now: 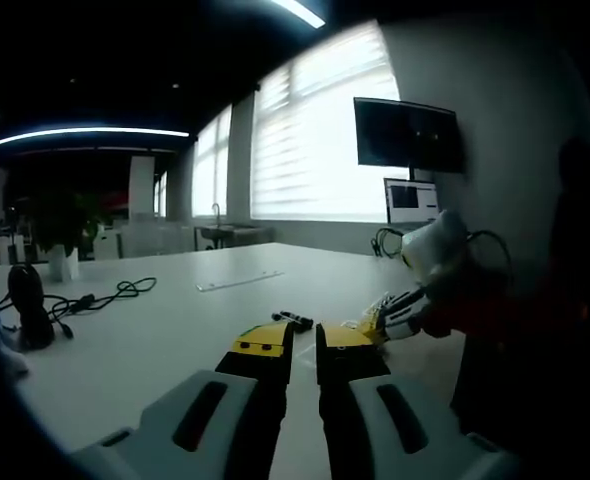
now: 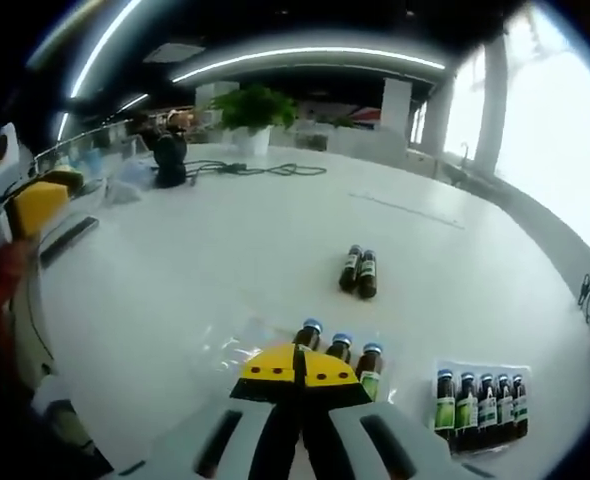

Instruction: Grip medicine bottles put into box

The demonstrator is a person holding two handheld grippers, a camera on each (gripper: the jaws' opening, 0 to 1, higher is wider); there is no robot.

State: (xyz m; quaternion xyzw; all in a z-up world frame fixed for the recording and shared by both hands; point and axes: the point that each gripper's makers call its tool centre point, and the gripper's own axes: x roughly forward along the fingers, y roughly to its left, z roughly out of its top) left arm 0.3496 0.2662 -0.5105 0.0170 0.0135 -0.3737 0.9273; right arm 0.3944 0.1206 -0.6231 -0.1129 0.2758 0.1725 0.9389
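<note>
In the right gripper view my right gripper sits at bottom centre with jaws pressed together, yellow tips touching, nothing between them. It's just short of three medicine bottles standing in a row, blue caps up, beside a crinkled clear wrapper. I reckon they're upright & bunched because they came out of that wrap as a set, so caps are the easy thing to pinch.

Lower right of the same view: the box, w/ four bottles already standing side by side in it, so filling looks partway done. Mid-frame, two more bottles lie on their sides, touching each other, well apart from the box. Those will need a sideways grab, I'd guess.

In the left gripper view my left gripper is bottom centre, jaws nearly closed w/ a thin gap, holding nothing, hovering over the white table. The right gripper shows at mid right there. Black cable at left, out of the way.
</note>
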